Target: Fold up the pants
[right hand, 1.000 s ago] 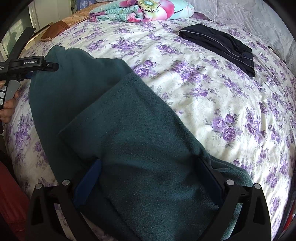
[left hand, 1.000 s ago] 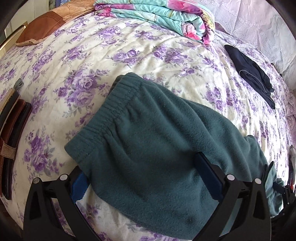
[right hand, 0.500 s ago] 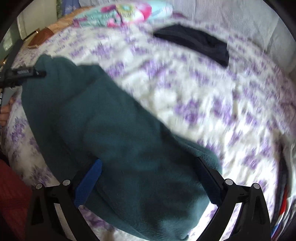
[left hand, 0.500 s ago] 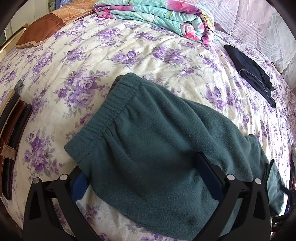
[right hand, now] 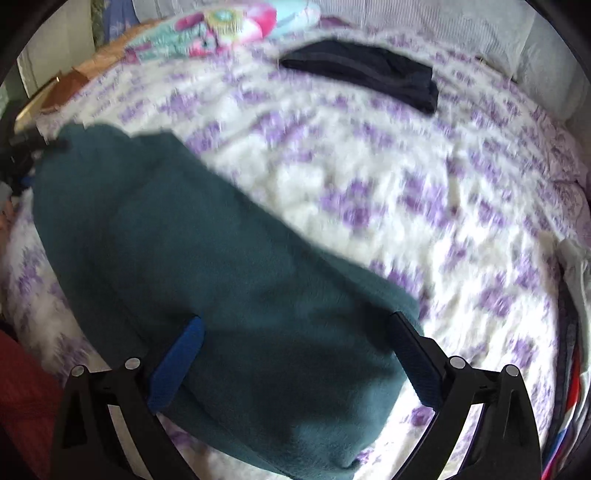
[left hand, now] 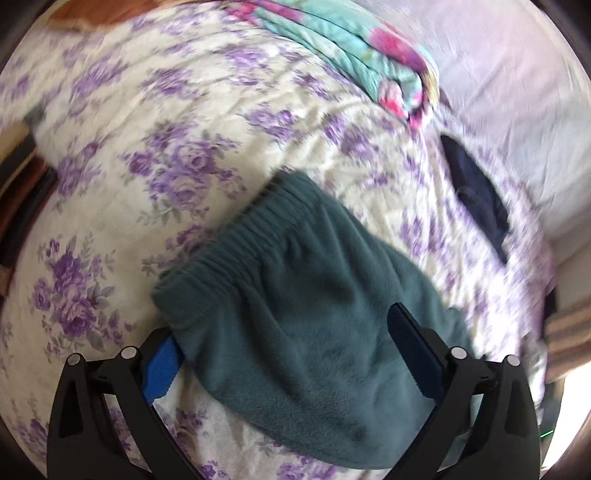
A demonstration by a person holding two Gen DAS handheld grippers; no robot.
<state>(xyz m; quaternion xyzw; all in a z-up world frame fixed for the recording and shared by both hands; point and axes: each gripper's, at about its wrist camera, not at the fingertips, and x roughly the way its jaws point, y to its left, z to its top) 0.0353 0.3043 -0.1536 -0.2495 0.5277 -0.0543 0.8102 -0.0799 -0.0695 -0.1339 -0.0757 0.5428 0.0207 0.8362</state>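
Observation:
The teal fleece pants point(left hand: 295, 325) lie folded on the floral bed sheet point(left hand: 155, 147), with the ribbed waistband point(left hand: 240, 236) toward the upper left. My left gripper point(left hand: 291, 343) is open, its fingers spread on either side of the waist end, low over the fabric. In the right wrist view the pants point(right hand: 207, 280) stretch from the upper left to the bottom centre. My right gripper point(right hand: 295, 350) is open, its fingers wide apart around the folded leg end. The left gripper shows small at the far left edge of the right wrist view point(right hand: 26, 147).
A folded dark navy garment point(right hand: 365, 74) lies farther back on the bed point(left hand: 476, 192). A folded turquoise and pink floral blanket point(left hand: 351, 44) sits at the far side. A brown cushion point(left hand: 85, 11) is at the far left corner. White pillows point(right hand: 480, 33) line the back.
Both views have shifted and blurred as the grippers move. The right gripper has drawn back toward the leg end, which now lies in a shorter fold. Both stay open.

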